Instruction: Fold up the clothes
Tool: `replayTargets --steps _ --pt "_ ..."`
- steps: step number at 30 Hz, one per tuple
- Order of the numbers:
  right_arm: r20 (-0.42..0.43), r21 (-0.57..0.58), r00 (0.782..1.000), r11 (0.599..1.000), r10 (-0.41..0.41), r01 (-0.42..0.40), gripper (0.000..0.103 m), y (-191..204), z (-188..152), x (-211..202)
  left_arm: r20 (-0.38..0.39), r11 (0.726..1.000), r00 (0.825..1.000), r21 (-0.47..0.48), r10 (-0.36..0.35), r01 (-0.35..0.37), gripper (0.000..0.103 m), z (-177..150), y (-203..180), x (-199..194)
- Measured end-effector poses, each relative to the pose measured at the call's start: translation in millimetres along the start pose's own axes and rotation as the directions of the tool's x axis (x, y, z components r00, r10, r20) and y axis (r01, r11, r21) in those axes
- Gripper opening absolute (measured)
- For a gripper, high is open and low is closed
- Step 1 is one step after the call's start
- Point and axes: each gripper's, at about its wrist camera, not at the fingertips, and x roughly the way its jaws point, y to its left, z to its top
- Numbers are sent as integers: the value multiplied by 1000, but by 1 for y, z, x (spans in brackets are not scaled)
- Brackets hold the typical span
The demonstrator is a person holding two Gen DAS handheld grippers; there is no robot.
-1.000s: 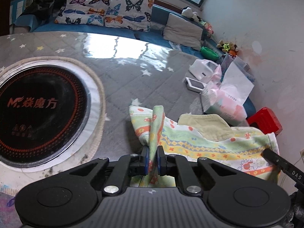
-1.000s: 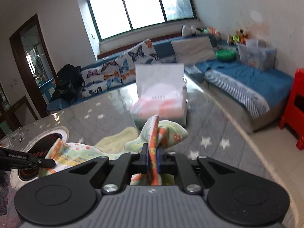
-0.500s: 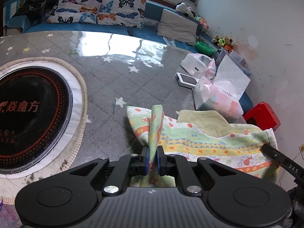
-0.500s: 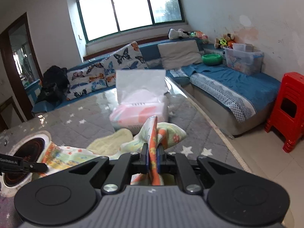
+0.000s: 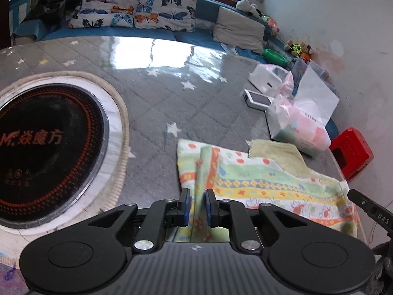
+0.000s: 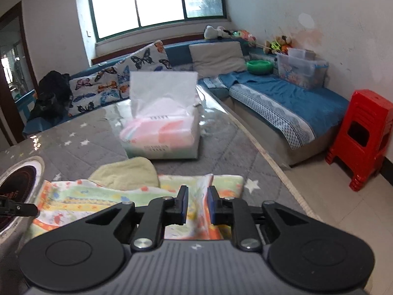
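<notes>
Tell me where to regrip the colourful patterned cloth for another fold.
Take the colourful patterned cloth at its two near corners, where fabric still stands in ridges between the open left gripper and right gripper. Come in low from the near table edge: it lies flat, its far part overlapping the pale yellow-green towel.

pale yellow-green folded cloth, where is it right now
The pale yellow-green folded cloth lies on the grey star-print table cover, between the pink tissue pack behind it and the colourful patterned towel overlapping its near edge.
</notes>
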Motion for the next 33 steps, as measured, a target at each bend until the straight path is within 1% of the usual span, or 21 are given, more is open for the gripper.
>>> replayTargets --steps 4,6,9,12,18,21,25,28,30,33 --pt "-20 -28 998 997 67 -67 19 16 6 5 30 1000 1000 1 0 0 14 5 -3 -7" --pt "-50 -33 993 994 106 -108 23 27 5 15 41 1000 999 6 -11 11 14 7 -6 -10" --pt "-76 -64 989 990 123 -128 23 44 2 29 37 999 998 23 -44 43 14 9 -14 -12" --pt "-90 -59 985 987 144 -150 23 55 2 39 16 996 997 40 -74 74 14 12 -25 -7" --pt "-119 -71 983 986 142 -151 24 66 2 56 -19 992 993 60 -115 115 14 17 -46 12" --pt "-130 -76 982 986 134 -145 27 67 0 64 -35 990 992 66 -124 126 15 18 -55 22" --pt "-130 -75 982 986 136 -147 28 69 0 70 -53 989 990 62 -131 134 15 22 -58 35" --pt "-133 -87 982 986 132 -144 29 71 3 71 -57 992 992 61 -110 114 15 25 -58 46" --pt "-128 -92 983 985 132 -144 30 73 4 69 -74 993 992 49 -104 108 15 25 -55 53" --pt "-139 -97 978 981 156 -170 32 75 3 60 -90 993 990 23 -113 115 16 24 -48 59"
